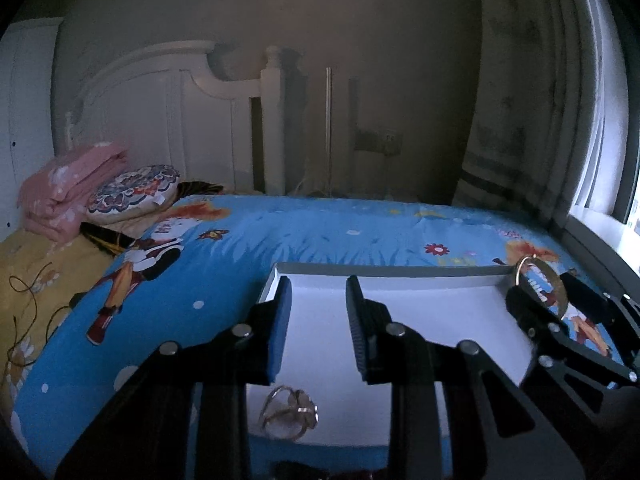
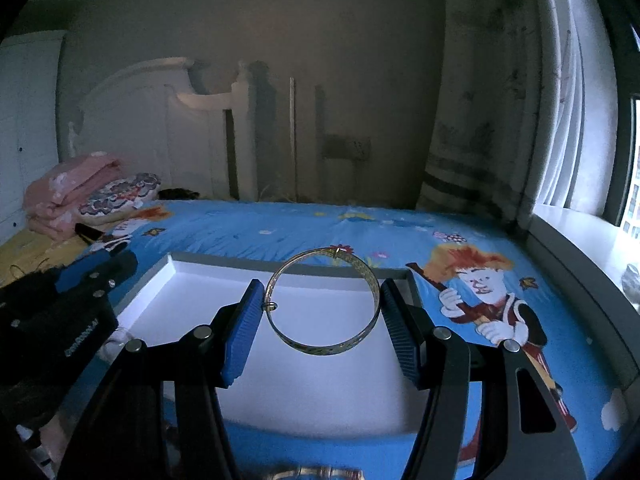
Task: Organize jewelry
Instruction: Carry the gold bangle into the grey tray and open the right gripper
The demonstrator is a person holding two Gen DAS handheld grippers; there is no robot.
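Two pieces of jewelry show: one gold bangle [image 2: 323, 301] and one gold ring [image 1: 289, 411]. From the right wrist view the bangle hangs clamped across its width between the blue pads [image 2: 243, 332] of the right tongs [image 2: 320, 330], above the white tray [image 2: 224, 278] that lies on the bed [image 2: 400, 232]; from the left wrist view the same bangle [image 1: 538, 284] appears off to the right, above the tray's far right corner. It looks thin, stiff and light, with a smooth metal rim that could slip or spring out if squeezed harder, so the present hold on opposite sides of the hoop seems the sensible one, kept clear of the small clasp near the left pad. The ring lies on the tray floor, below and behind the left tongs [image 1: 319, 326], whose jaws stand apart with nothing between them. Its tangle of thin loops looks delicate and tiny; I would pinch it gently across the band. Counted otherwise: one tray [image 1: 400, 280], two sets of tongs, one bed.
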